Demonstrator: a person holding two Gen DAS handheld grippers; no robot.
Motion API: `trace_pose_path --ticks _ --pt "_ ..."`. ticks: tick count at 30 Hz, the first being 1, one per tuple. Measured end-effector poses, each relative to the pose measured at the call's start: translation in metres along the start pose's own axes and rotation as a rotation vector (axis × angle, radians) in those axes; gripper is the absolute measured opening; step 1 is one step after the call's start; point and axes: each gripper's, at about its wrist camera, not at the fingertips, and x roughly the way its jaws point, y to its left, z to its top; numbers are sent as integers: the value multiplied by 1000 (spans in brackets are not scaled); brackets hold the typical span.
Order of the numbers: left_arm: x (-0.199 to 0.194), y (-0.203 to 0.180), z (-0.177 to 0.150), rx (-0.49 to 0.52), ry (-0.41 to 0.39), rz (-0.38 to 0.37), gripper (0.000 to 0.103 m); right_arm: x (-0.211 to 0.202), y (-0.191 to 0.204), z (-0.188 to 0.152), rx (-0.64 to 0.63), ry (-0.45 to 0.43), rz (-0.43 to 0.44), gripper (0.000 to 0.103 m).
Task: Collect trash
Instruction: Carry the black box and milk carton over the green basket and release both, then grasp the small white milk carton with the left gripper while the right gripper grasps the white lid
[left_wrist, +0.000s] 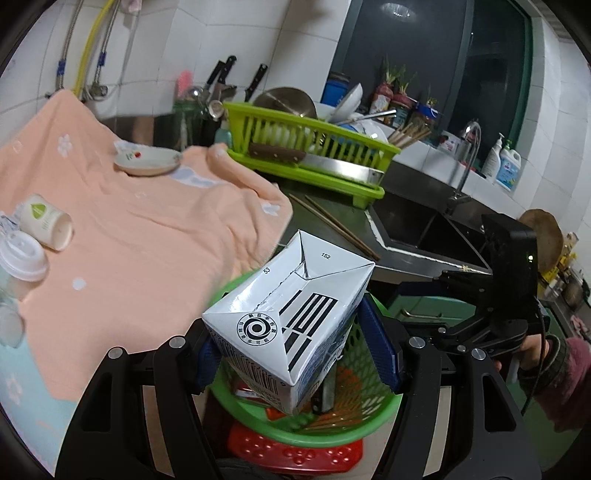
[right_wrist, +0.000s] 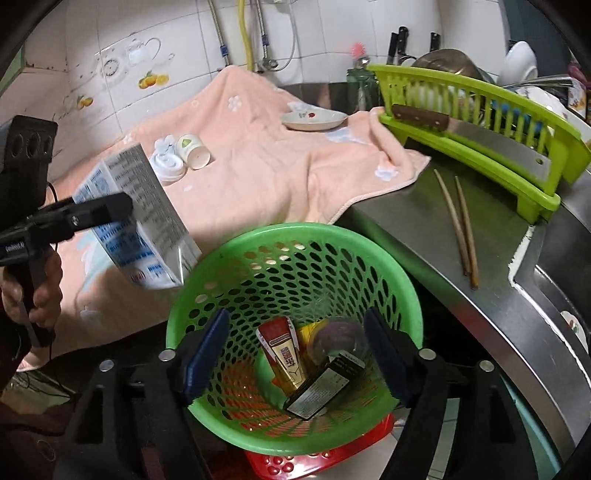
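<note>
My left gripper (left_wrist: 297, 354) is shut on a white and blue milk carton (left_wrist: 291, 317) and holds it tilted above the green mesh trash basket (left_wrist: 325, 432). In the right wrist view the carton (right_wrist: 140, 225) hangs just left of the basket rim (right_wrist: 295, 230). My right gripper (right_wrist: 295, 358) is open and empty over the basket, which holds a red and gold packet (right_wrist: 284, 356), a dark box (right_wrist: 325, 384) and a round lid. A tipped paper cup (right_wrist: 192, 150) and a white plastic lid (right_wrist: 168, 166) lie on the peach towel (right_wrist: 258, 155).
A small plate (right_wrist: 314, 120) sits at the towel's far edge. A green dish rack (right_wrist: 480, 122) with a cleaver stands on the steel counter, with two chopsticks (right_wrist: 460, 229) in front. The sink (left_wrist: 436, 229) is to the right. A red stool (right_wrist: 317, 461) bears the basket.
</note>
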Motion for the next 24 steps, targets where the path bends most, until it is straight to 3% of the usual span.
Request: trace_pose_path --ticks 9,10,17,24 --pt "28 -9 -7 -14 81 -22 68 -6 -6 -8 24 -27 6 80" --pt "30 -10 -8 -11 87 -17 72 -6 -7 -8 27 -27 7 81" --pt "28 -10 -10 -13 86 -8 78 -1 -5 -6 25 -26 23 82" --pt "8 6 -9 -40 65 56 78 5 5 1 -6 -31 40 85"
